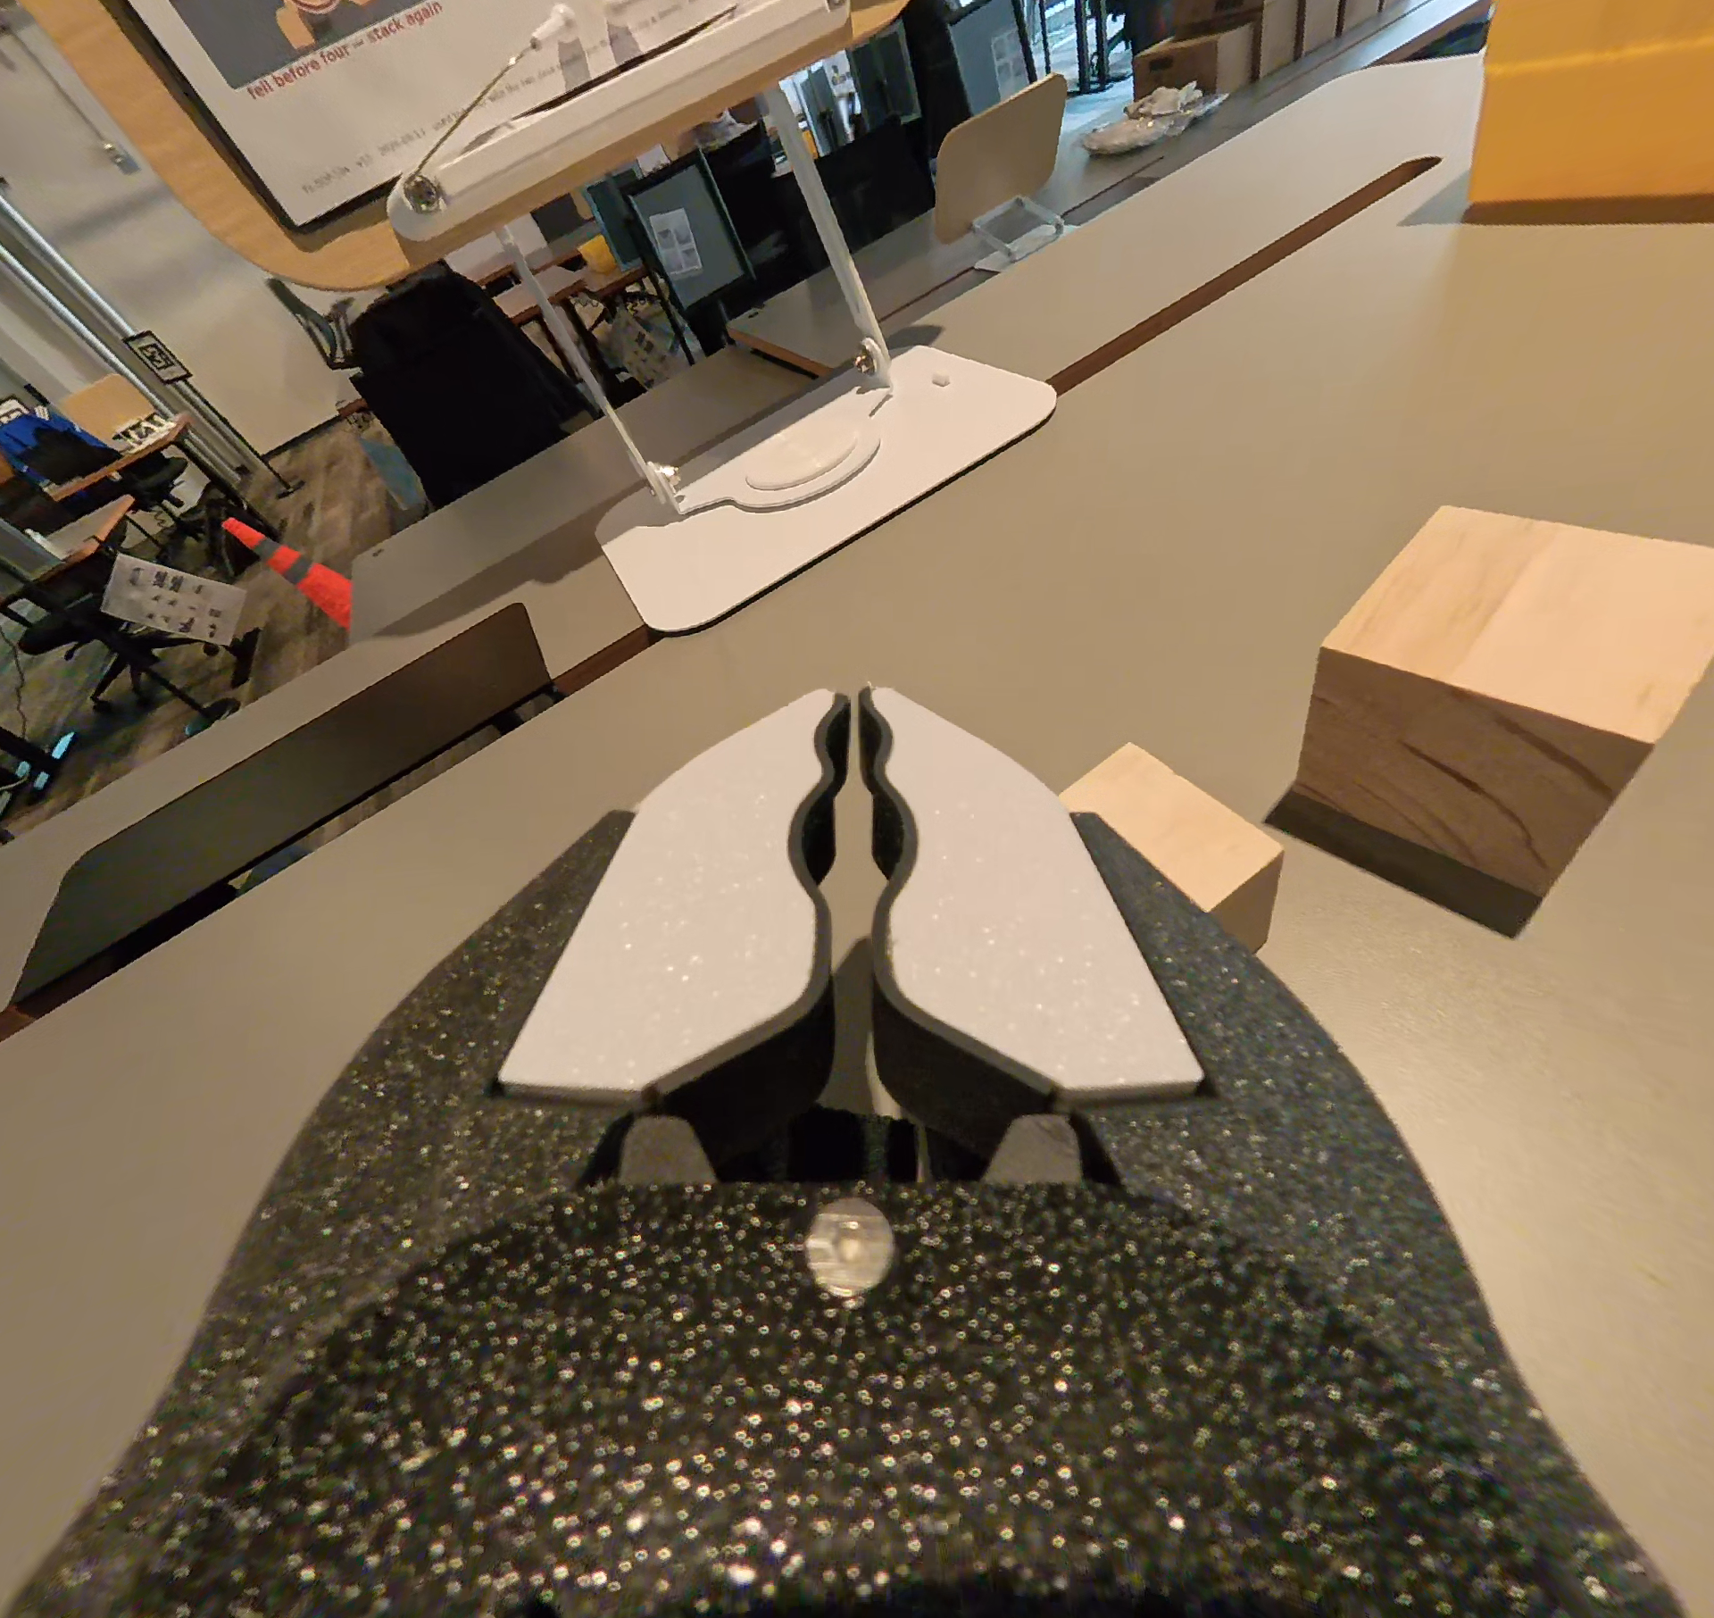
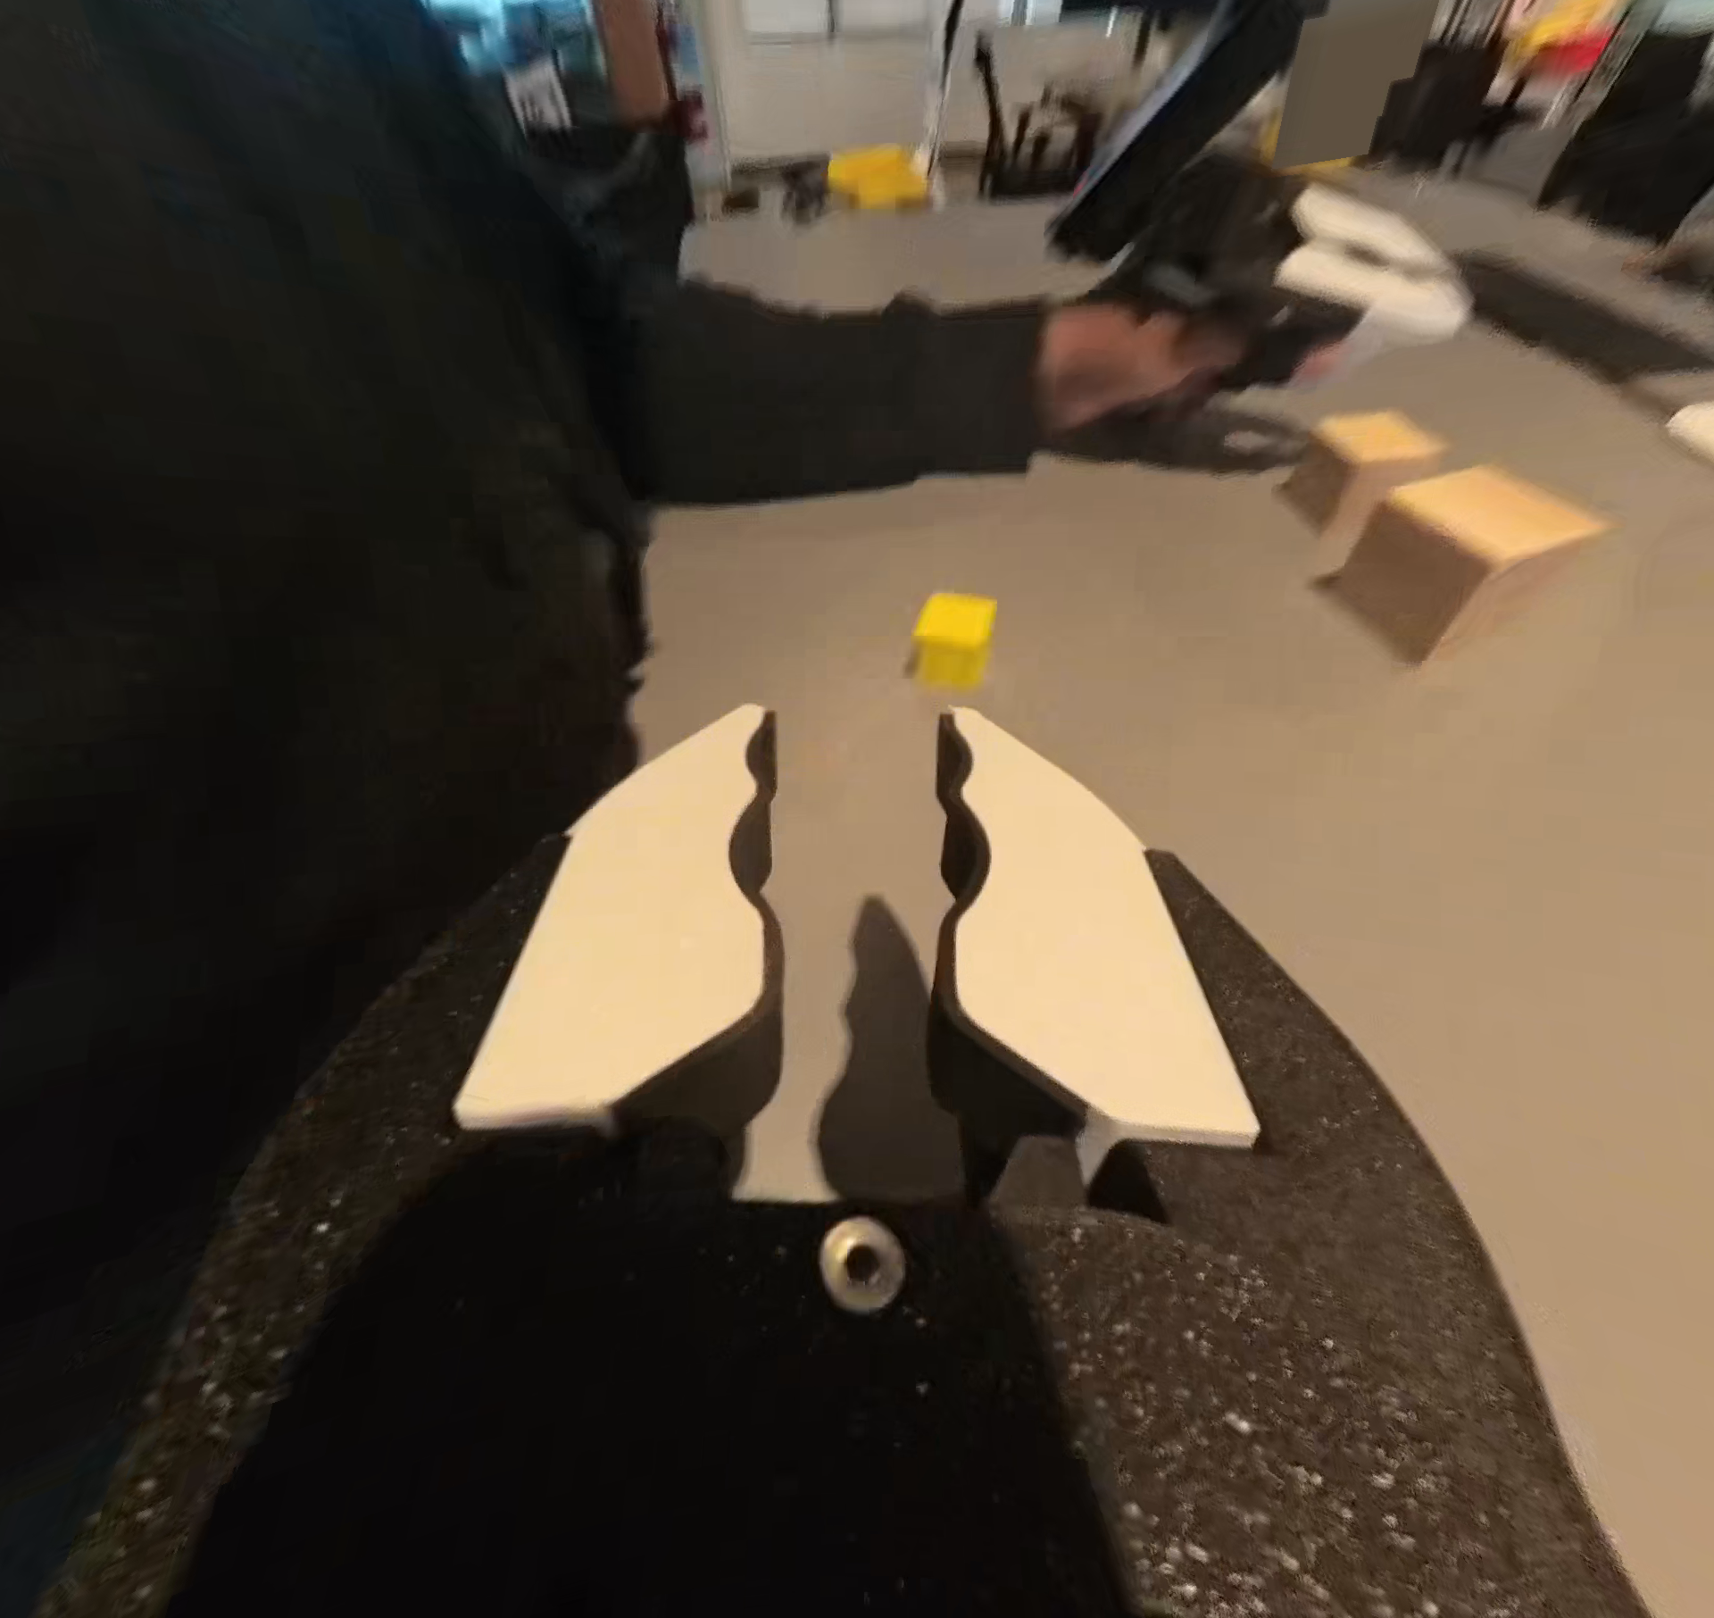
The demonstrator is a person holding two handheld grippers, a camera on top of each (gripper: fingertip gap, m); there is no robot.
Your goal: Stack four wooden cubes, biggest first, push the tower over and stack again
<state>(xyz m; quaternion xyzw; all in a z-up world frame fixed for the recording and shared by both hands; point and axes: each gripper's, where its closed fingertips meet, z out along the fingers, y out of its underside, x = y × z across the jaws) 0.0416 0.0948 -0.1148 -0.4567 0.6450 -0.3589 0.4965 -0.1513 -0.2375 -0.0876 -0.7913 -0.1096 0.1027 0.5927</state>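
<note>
Risk sits mostly with the right hand-held gripper, whose view is smeared by motion blur: its jaws stand partly apart and hold nothing, hanging above the grey worktop with a small yellow cube just ahead of the fingertips. A fast approach could knock that cube away instead of straddling it, since it looks light and would likely slide at a touch.

The left hand-held gripper has its jaws almost together, only a thin slit between the tips, and grips nothing. A small wooden cube lies just beside its right finger, partly hidden by the gripper body, and a big wooden cube stands near, further right. With the jaws this narrow it cannot take either cube; lowered as it is, it would shove the small one toward the big one. It must open wide first.

No tower exists in either view: in the right view 2 wooden cubes lie close together on the worktop, well apart from the yellow one, and a 4th wooden cube is not clearly visible. My guess is that stacking starts with the big cube, so picking a smaller piece first would break the order. A white stand sits beyond the cubes, and a wide swing of the left arm might clip it.
</note>
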